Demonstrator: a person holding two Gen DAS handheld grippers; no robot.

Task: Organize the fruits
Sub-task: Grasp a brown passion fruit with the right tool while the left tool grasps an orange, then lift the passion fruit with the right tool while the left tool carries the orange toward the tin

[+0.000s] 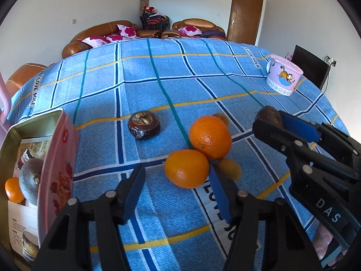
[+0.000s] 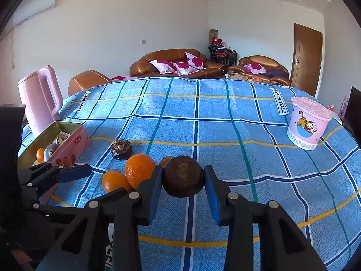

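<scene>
right gripper (image 2: 183,180) clamping dark fruit (image 2: 183,176), frame centre; left gripper (image 1: 178,181) jaws apart, straddling orange (image 1: 186,168) — advising centring before squeezing

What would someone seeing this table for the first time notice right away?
Probably the two bright oranges touching each other in the middle of the blue checked tablecloth, just ahead of the left gripper, whose jaws are empty. Next, the dark round fruit clamped in the right gripper, held above the cloth. At the left edge, an open pink tin already holds fruit.
</scene>
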